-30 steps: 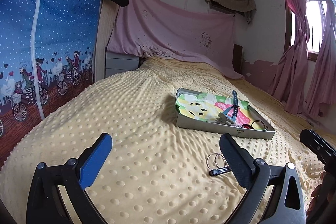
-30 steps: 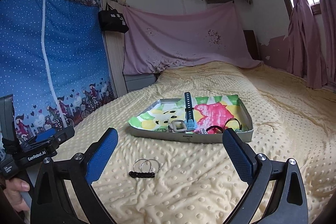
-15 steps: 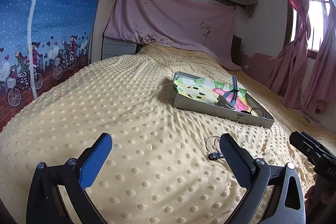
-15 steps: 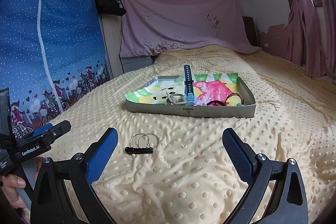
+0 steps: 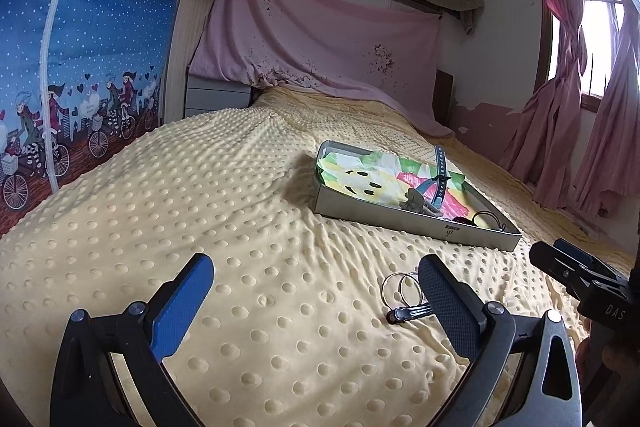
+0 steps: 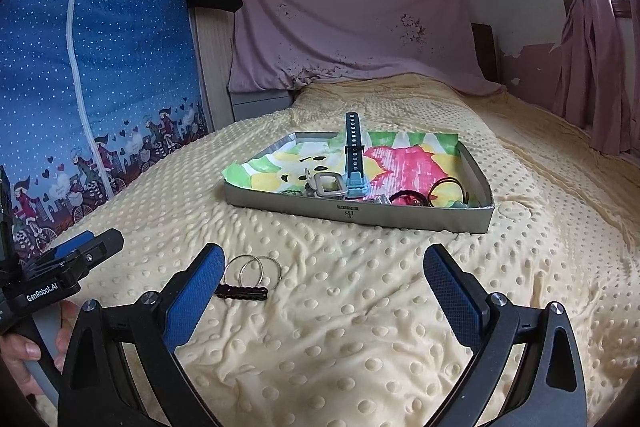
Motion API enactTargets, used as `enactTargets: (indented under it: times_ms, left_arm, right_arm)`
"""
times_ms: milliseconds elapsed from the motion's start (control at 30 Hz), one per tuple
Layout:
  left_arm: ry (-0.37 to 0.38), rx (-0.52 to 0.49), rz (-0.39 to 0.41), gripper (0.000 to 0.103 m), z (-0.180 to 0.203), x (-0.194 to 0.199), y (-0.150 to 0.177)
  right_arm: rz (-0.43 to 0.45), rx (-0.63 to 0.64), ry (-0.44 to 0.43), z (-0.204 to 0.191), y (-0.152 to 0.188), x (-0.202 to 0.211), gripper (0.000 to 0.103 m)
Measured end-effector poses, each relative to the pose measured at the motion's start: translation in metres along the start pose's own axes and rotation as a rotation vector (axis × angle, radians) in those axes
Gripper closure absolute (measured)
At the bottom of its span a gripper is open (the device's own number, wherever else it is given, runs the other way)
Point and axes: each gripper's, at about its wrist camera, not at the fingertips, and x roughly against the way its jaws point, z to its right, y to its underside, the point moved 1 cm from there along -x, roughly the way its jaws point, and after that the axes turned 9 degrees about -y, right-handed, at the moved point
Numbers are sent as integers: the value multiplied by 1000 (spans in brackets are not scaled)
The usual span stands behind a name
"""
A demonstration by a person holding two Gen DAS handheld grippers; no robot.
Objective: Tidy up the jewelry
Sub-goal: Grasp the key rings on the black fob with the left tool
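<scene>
- Your left gripper (image 5: 316, 301) and right gripper (image 6: 324, 291) both gape wide, empty.
- The two silver wire rings on a short black bar (image 6: 248, 281) lie on the dotted yellow blanket (image 6: 360, 327), short of the grey tray (image 6: 360, 213).
- The bar lies crosswise, just beside your right gripper's left finger (image 6: 196, 291); either hand seems equally near.

Daylight enters through the window (image 5: 600, 39) far to the right of the left gripper's jaws; the panes are overexposed to white. Illumination across the yellow bedspread (image 5: 240, 211) ahead of the jaws is even and moderately bright, without glare. The tray (image 6: 360, 215) beyond the jaws throws a soft shadow toward its left side. Focus is sharp from the blue pads (image 6: 196, 303) to the far wall. Fisheye distortion bends the curtains (image 5: 560, 131) and the blue wardrobe cover (image 6: 100, 67) near the frame edges, and black vignetting fills the corners.
</scene>
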Motion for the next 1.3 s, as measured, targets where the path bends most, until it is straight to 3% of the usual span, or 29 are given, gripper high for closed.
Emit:
enactTargets:
  times_ms: [267, 367, 433, 500, 567, 800, 1033, 1300]
  left_arm:
    - [35, -74, -23, 1, 20, -13, 6]
    - [64, -110, -50, 11, 26, -18, 11]
    - [86, -127, -71, 18, 30, -23, 14]
    - [114, -142, -95, 23, 33, -27, 17]
    - [153, -156, -123, 27, 37, -32, 20]
    - [183, -195, -194, 51, 48, -45, 28]
    - [240, -145, -282, 69, 53, -59, 33]
    - [249, -119, -355, 78, 62, -72, 40]
  right_arm:
    - [-15, 25, -33, 9, -4, -22, 5]
    - [-35, 22, -61, 16, -4, -30, 6]
    - [-61, 21, -81, 21, -2, -37, 15]
    - [-92, 19, -101, 26, 1, -46, 31]
    - [-116, 8, -130, 30, 6, -54, 33]
    - [-190, 25, -198, 24, 19, -76, 60]
    - [-236, 67, -216, 12, 27, -88, 73]
    - [-270, 85, -236, 4, 28, -98, 79]
